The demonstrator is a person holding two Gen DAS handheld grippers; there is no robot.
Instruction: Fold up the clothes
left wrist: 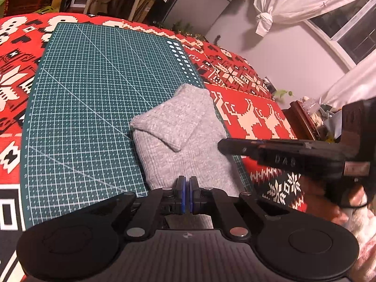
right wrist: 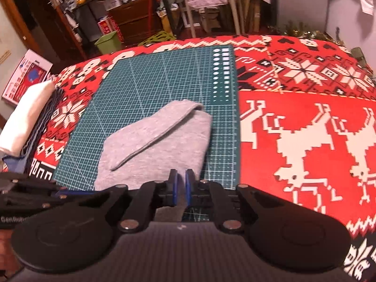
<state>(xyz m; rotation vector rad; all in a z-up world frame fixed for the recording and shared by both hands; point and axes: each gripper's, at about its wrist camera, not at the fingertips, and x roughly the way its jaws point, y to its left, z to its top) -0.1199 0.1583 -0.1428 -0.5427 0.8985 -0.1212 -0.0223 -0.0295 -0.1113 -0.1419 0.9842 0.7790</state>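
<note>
The left gripper (left wrist: 187,184) has its blue pads nearly together, and the right gripper (right wrist: 181,183) shows a narrow gap; both sit at the near edge of the grey knit garment (left wrist: 178,136), though whether either actually pinches cloth I cannot tell. The garment lies part-folded on the green cutting mat (left wrist: 94,94), at the mat's right side, one flap turned over. If either grip is shallow, I judge the soft knit could slip out on lifting and the flap fall open.

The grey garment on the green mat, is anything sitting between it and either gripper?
Nothing visible. The grey garment lies on the cutting mat, directly ahead of the right gripper and the left gripper; bare mat surrounds it.
</note>
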